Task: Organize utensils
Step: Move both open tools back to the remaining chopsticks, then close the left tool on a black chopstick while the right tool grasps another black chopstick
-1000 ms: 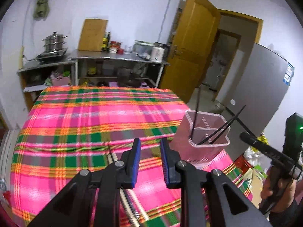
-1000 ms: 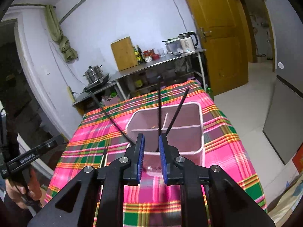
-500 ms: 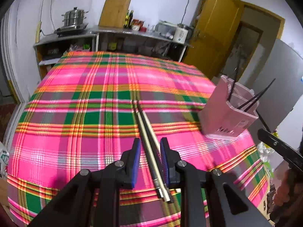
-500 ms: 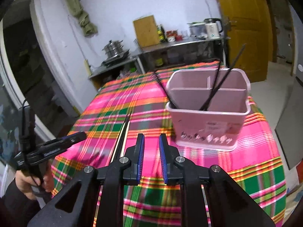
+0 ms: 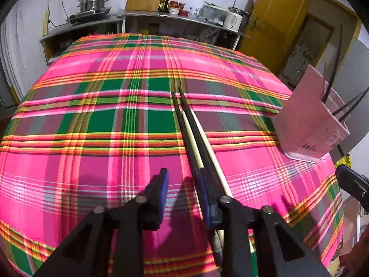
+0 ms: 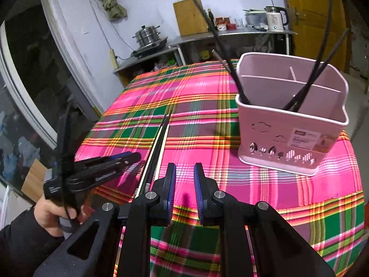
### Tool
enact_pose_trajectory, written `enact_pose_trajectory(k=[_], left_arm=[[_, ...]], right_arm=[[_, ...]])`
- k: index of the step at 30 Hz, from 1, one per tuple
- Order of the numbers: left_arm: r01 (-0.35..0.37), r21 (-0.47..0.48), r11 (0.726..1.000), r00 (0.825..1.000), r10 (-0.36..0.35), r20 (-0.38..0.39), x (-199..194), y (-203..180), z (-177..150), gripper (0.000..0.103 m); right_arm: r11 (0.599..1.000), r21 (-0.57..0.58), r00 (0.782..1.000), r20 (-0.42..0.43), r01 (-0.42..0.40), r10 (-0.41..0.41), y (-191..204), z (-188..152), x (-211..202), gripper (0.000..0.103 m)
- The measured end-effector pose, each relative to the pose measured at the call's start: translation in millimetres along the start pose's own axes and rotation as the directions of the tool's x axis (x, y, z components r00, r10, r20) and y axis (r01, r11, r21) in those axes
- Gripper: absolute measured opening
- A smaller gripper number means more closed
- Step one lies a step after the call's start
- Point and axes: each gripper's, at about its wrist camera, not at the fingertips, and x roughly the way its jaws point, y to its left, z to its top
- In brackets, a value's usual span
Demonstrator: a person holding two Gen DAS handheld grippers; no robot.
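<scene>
Now left gripper (image 5: 183, 185) low over plaid tablecloth (image 5: 92, 120), fingers spread wide, gripping nothing; bundle of chopsticks (image 5: 196, 140) lies flat on cloth, running under its right finger. Right gripper (image 6: 184, 180) hovers above cloth, fingers parted, gap moderate, nothing between. Pink utensil holder (image 6: 293, 136) stands upright near right table edge, 4 dark chopsticks (image 6: 316, 71) leaning inside.
</scene>
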Motion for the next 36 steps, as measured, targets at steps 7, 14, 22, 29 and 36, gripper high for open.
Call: enact_pose_trajectory(k=[7,14,22,29,36], left_arm=[[-0.027,0.040,0.999,0.999,0.026,0.017,9,-6,-2,0.042],[-0.058,0.041,0.997,0.997,0.056,0.049,8,-4,-8,0.042],[-0.133,0.040,0.990,0.990,0.130,0.057,4,2,-12,0.013],[-0.190,-0.022,0.982,0.980,0.191,0.060,-6,24,-17,0.007],[-0.205,-0.092,0.974,0.977,0.210,0.045,-15,47,-23,0.007]], right_arm=[[1.000,0.000,1.000,-0.024,-0.003,0.003,0,1,12,0.016],[1.000,-0.002,0.999,-0.033,-0.004,0.004,2,0,17,0.016],[1.000,0.006,0.999,-0.041,-0.008,0.009,1,1,23,0.016],[0.999,-0.009,0.997,-0.057,-0.044,0.044,16,10,49,0.016],[0.994,-0.033,0.989,-0.106,-0.106,0.102,41,18,93,0.015]])
